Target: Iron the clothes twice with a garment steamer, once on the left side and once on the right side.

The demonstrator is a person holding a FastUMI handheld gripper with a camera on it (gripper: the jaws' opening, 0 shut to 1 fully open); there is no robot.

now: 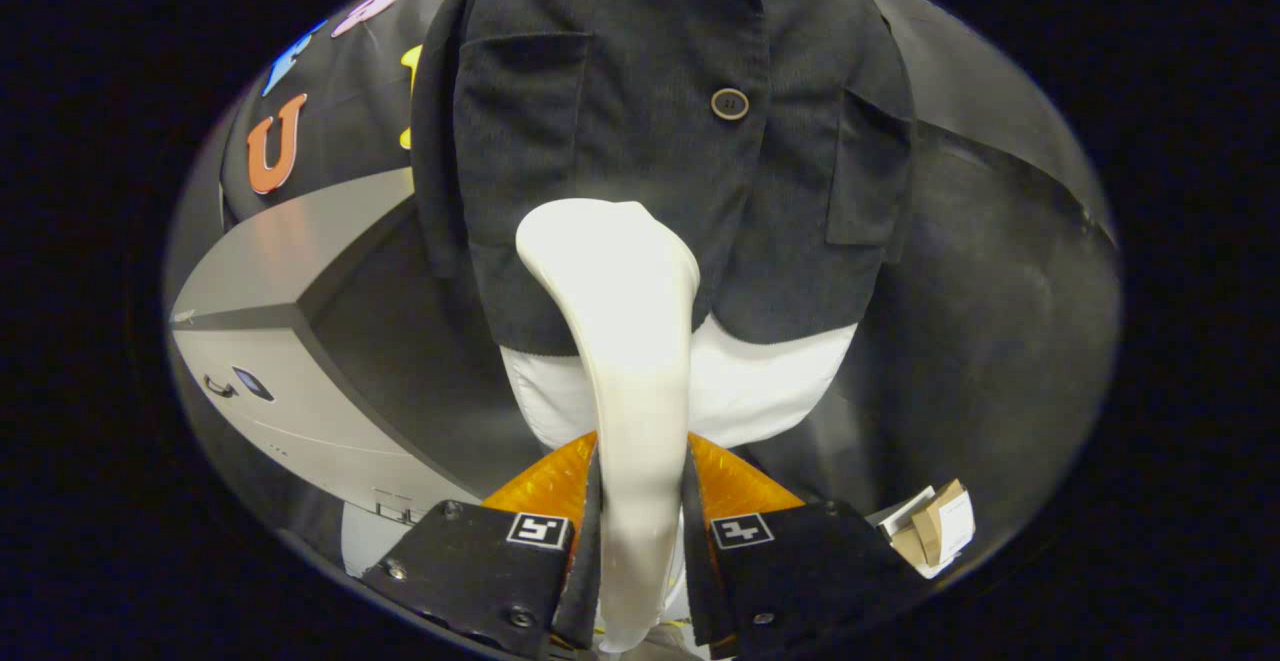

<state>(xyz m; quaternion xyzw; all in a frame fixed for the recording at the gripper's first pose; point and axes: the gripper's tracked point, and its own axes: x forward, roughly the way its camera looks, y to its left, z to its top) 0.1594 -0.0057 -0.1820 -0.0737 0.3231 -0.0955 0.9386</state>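
Observation:
A white garment steamer (625,341) rises between my fingers, its handle clamped by both of them. My gripper (640,476) is shut on that handle. The steamer's broad head sits against the lower front of a dark corduroy jacket (620,111), just left of its button line. The jacket hangs on a white torso form (760,381), whose bare bottom shows below the hem. Two buttons (729,103) run up the jacket's middle, and a patch pocket (520,131) lies on each side.
A grey cabinet (290,331) stands to the left of the torso form, close by. Small cardboard and white tags (935,526) lie low at the right, beside my right finger. Black cloth walls close the booth behind the jacket.

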